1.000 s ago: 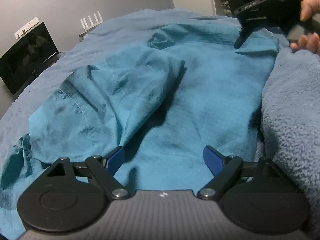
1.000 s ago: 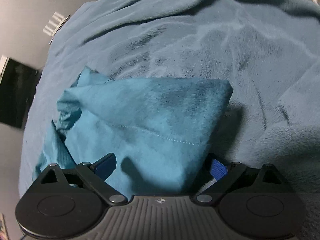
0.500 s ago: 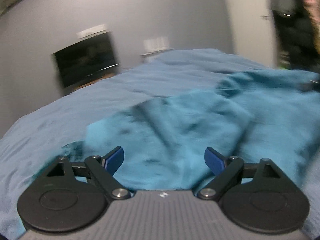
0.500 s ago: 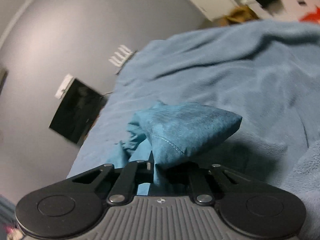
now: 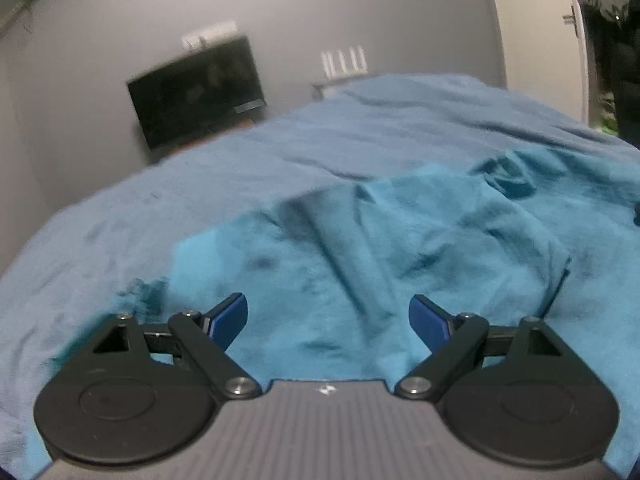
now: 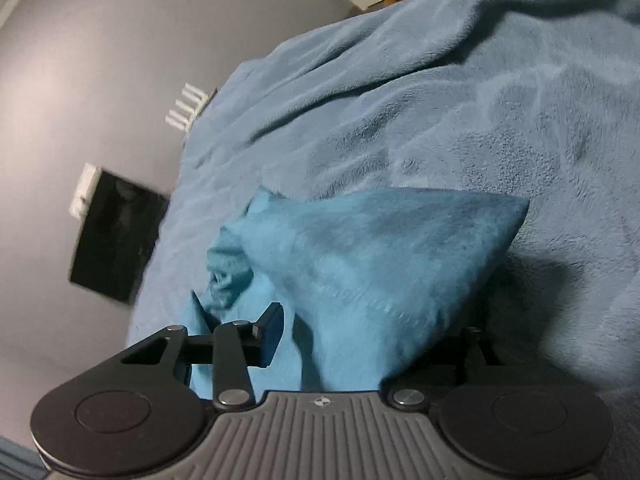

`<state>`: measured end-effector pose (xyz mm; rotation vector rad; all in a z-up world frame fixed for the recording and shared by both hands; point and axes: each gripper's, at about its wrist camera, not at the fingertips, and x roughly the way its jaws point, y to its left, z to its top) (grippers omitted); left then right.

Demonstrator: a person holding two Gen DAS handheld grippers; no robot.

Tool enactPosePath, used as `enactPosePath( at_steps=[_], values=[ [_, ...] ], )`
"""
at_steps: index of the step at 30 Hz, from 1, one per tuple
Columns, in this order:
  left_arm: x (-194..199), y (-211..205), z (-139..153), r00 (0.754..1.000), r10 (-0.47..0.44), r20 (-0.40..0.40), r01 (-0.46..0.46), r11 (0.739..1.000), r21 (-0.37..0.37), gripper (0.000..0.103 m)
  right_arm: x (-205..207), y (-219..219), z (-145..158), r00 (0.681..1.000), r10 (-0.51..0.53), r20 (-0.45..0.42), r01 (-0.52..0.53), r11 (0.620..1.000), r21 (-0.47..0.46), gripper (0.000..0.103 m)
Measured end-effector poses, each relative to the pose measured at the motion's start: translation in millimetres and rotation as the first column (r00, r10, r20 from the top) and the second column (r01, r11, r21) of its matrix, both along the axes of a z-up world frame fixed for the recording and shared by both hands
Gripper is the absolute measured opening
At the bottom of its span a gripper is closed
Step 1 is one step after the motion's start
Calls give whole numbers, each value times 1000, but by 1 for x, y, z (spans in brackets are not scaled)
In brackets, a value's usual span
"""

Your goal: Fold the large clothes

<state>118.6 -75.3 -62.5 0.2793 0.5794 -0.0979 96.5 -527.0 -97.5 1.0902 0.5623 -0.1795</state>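
Left gripper (image 5: 327, 320): jaws spread wide, nothing gripped, blue pads poised over the teal garment (image 5: 360, 264). Right gripper (image 6: 372, 332): jaws opening, a fold of the same garment (image 6: 380, 264) between them (its right finger is hidden behind the cloth, so pad contact cannot be confirmed). The garment lies rumpled and partly folded on a grey-blue fleece blanket (image 6: 460, 112). Beyond the blanket: a dark screen (image 5: 196, 96) against a grey wall (image 5: 300, 12).
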Motion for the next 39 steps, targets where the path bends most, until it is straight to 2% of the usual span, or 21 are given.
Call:
enactPosePath(
  at_steps=[1, 2, 3, 4, 8, 10, 13, 15, 18, 21, 23, 24, 26, 31, 32, 34, 36, 37, 39],
  values=[
    [5, -5, -6, 999, -15, -41, 16, 1000, 19, 88, 1, 0, -1, 1000, 0, 14, 0, 1000, 8, 37],
    [12, -11, -16, 994, -29, -109, 35, 998, 52, 88, 2, 3, -3, 1000, 6, 26, -6, 1000, 4, 34],
    [18, -17, -27, 983, -40, -181, 56, 995, 81, 87, 2, 3, -2, 999, 18, 40, -18, 1000, -6, 27],
    [21, -21, -37, 975, -41, -217, 66, 992, 107, 87, 2, 6, 1, 998, 36, 60, -35, 999, -30, 22],
    [16, -27, -33, 980, -52, -194, 83, 984, 158, 87, 3, 25, 20, 983, 124, 136, -97, 976, -194, 17],
    [5, -19, -18, 981, -74, -178, 101, 984, 148, 88, 1, 33, 28, 973, 163, 164, -118, 961, -252, 16],
    [-21, 17, 10, 989, -63, -134, 80, 990, 120, 88, -5, 42, 43, 956, 217, 197, -144, 933, -329, 15],
    [-34, 50, 25, 991, -8, -133, 27, 989, 144, 88, -10, 53, 55, 942, 261, 212, -159, 901, -405, 15],
    [-49, 107, 45, 982, 114, -148, -87, 980, 179, 88, -21, 78, 77, 913, 339, 229, -174, 829, -532, 14],
    [-65, 155, 58, 971, 215, -107, -190, 960, 205, 88, -38, 109, 99, 870, 428, 243, -181, 737, -651, 14],
    [-70, 180, 63, 954, 292, -76, -273, 943, 188, 88, -50, 132, 113, 843, 485, 234, -180, 663, -726, 13],
    [-70, 191, 64, 943, 322, -81, -308, 940, 149, 88, -55, 143, 119, 832, 506, 229, -178, 633, -753, 13],
    [-69, 208, 63, 933, 343, -112, -339, 939, 55, 88, -67, 163, 132, 811, 543, 218, -174, 580, -796, 13],
    [-52, 227, 40, 900, 349, -260, -360, 933, 8, 88, -89, 224, 154, 750, 640, 170, -159, 424, -892, 13],
    [-47, 229, 31, 887, 350, -301, -364, 932, 10, 88, -93, 236, 157, 735, 659, 160, -159, 397, -904, 13],
    [-43, 232, 9, 840, 351, -413, -373, 927, 28, 88, -101, 262, 161, 704, 698, 133, -159, 337, -928, 13],
    [-35, 239, -9, 801, 334, -496, -386, 922, -3, 89, -113, 291, 162, 667, 739, 98, -158, 269, -950, 13],
    [-34, 245, -11, 794, 332, -510, -402, 915, -31, 89, -118, 303, 163, 651, 754, 85, -160, 246, -956, 13],
    [-38, 255, -4, 796, 336, -503, -431, 899, -81, 89, -128, 327, 162, 616, 786, 49, -167, 190, -967, 13]
  ],
)
